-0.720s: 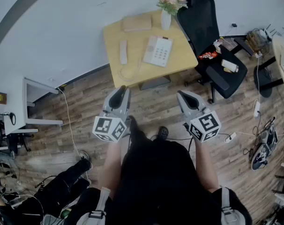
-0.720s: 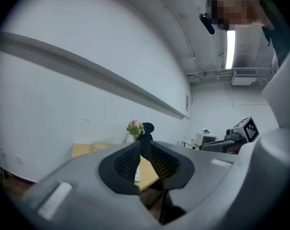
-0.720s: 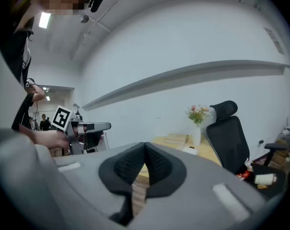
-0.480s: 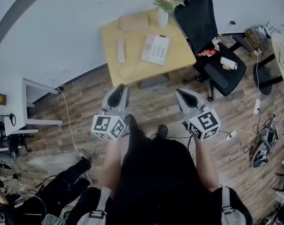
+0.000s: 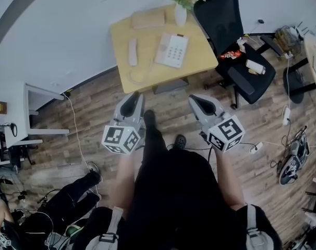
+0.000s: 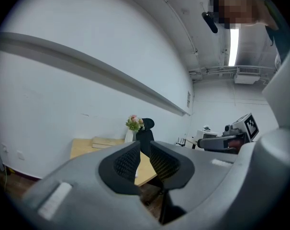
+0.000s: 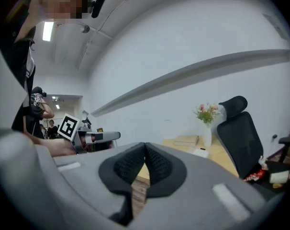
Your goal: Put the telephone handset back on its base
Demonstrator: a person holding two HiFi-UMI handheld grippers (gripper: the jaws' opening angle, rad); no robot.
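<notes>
Head view puts the worktop point(image 5: 199, 59) well ahead of the person, across a stretch of wood floor, with a black chair point(image 5: 236, 40) at its right side. The step in hand looks like the approach: nothing on the worktop is within reach of either tool yet, so the first job is to walk in squarely and stop facing the near edge, clear of the chair.

Both tools are held low in front of the body. The left tongs point(image 5: 131, 103) stand a narrow slit apart with nothing between them; the right tongs point(image 5: 199, 102) are pressed tip to tip and are empty too. Whichever goes for the pick will need to spread wider before it comes down.

The base point(image 5: 171, 50) sits near the middle of the worktop, keypad up, its empty cradle side towards the left. The handset point(image 5: 132, 52) lies flat just to the left of it, apart from it. Its long axis runs away from the person towards the wall, about parallel to the base's left edge; which end is the earpiece I cannot tell. Closing across its narrow middle would probably keep it level for the short sideways carry.

The cord point(image 5: 138, 74) loops near the front edge; best to lift clear of that loop.
</notes>
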